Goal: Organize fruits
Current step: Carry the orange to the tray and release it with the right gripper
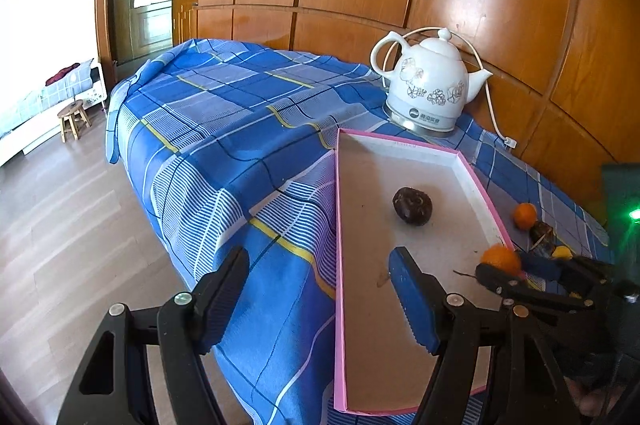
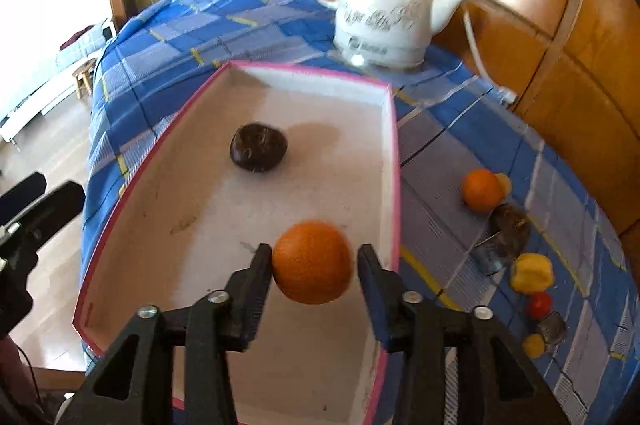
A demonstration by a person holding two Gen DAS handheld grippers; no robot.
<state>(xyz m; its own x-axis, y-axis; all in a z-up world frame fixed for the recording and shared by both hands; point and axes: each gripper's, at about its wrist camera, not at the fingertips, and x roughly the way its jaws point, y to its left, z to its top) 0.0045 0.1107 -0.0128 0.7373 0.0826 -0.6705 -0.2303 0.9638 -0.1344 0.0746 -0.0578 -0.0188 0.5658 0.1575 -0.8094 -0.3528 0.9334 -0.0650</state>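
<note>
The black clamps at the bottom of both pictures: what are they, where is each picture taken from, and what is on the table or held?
They are two-finger grippers, one in each of a person's hands; there is no robot arm. Each carries a wide-angle camera looking along its fingers. The left wrist picture shows the left gripper, open and empty. The right wrist picture shows the right gripper with an orange between its fingers over a pink-rimmed box; a small gap shows on one side, so it seems unclamped. A dark fruit lies in the box. On the blue checked cloth are a white kettle, another orange and some small fruits.
</note>
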